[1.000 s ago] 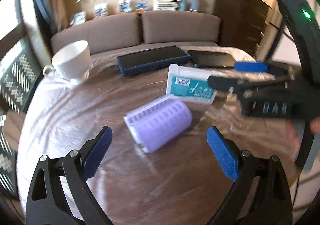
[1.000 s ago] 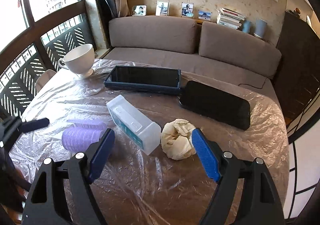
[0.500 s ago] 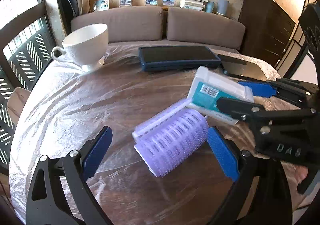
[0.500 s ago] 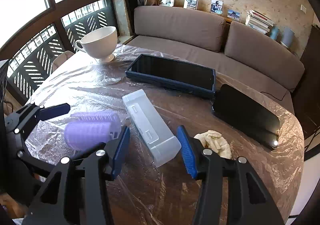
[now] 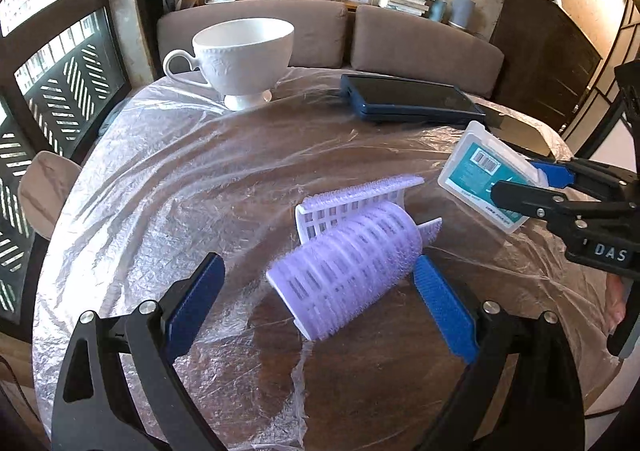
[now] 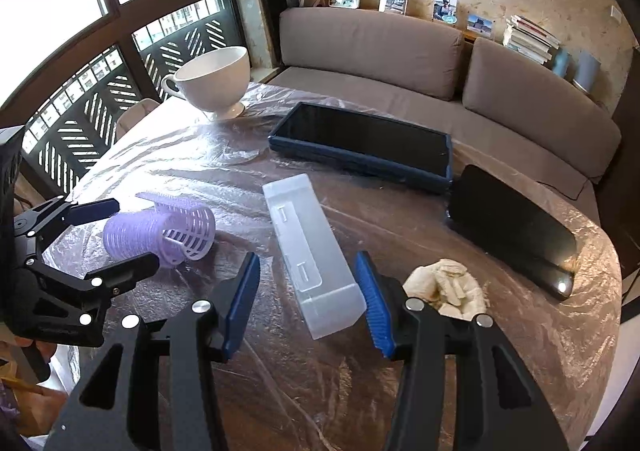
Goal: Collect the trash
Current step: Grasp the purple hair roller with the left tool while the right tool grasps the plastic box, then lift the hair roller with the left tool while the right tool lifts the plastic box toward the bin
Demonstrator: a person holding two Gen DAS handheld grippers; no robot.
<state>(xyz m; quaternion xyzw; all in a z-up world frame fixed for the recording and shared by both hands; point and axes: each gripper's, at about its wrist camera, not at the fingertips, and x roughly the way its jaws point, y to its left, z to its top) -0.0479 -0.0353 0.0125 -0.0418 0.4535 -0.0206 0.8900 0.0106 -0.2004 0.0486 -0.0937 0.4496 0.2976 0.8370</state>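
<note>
Right wrist view: right gripper (image 6: 308, 299), fingers spread, straddles the plastic case (image 6: 312, 259); left gripper (image 5: 320, 295), likewise spread, flanks the hair roller (image 5: 348, 263). The crumpled tissue (image 6: 448, 289) (apparent trash) lies uncollected on the worktop (image 6: 400, 391).

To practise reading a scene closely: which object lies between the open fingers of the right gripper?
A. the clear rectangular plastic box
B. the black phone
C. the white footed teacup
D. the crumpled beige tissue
A: in the right wrist view the clear rectangular plastic box lies between the blue pads of the right gripper, whose jaws stand apart; the crumpled beige tissue lies outside them.
</note>
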